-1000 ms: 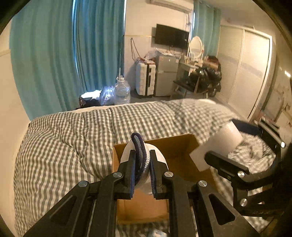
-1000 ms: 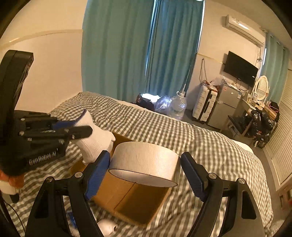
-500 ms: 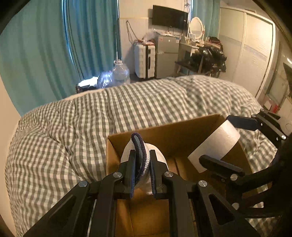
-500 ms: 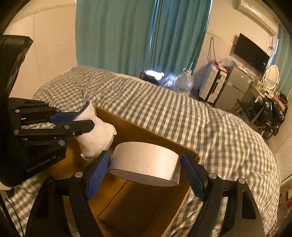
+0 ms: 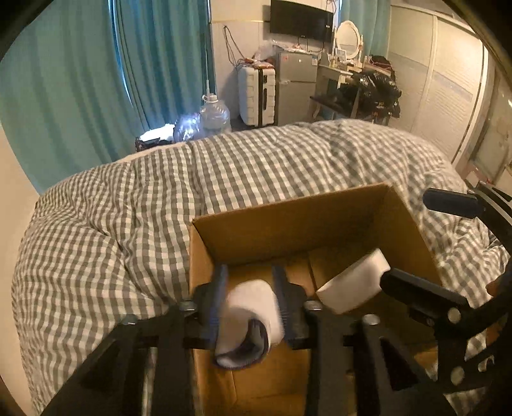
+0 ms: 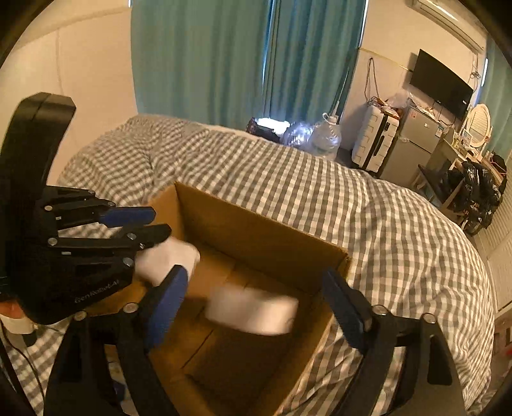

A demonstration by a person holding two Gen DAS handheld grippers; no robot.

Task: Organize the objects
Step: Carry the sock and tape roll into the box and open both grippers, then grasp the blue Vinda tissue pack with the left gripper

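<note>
A bedroom seen in warm, dim light. A bed is covered by a gray and white checked duvet (image 5: 256, 172), rumpled into soft folds. Behind it, long teal curtains (image 5: 96, 70) hang closed across the wall. On the floor past the bed stand a large clear water jug (image 5: 215, 116) and, just beside it, a crinkled clear plastic bag (image 5: 185, 127). Further right a white suitcase (image 5: 257, 96) stands upright against a small silver fridge (image 5: 294, 86). A black television (image 5: 300, 19) is mounted on the wall above them. Near the fridge, an oval mirror (image 5: 348, 40) sits on a cluttered dressing table.
</note>
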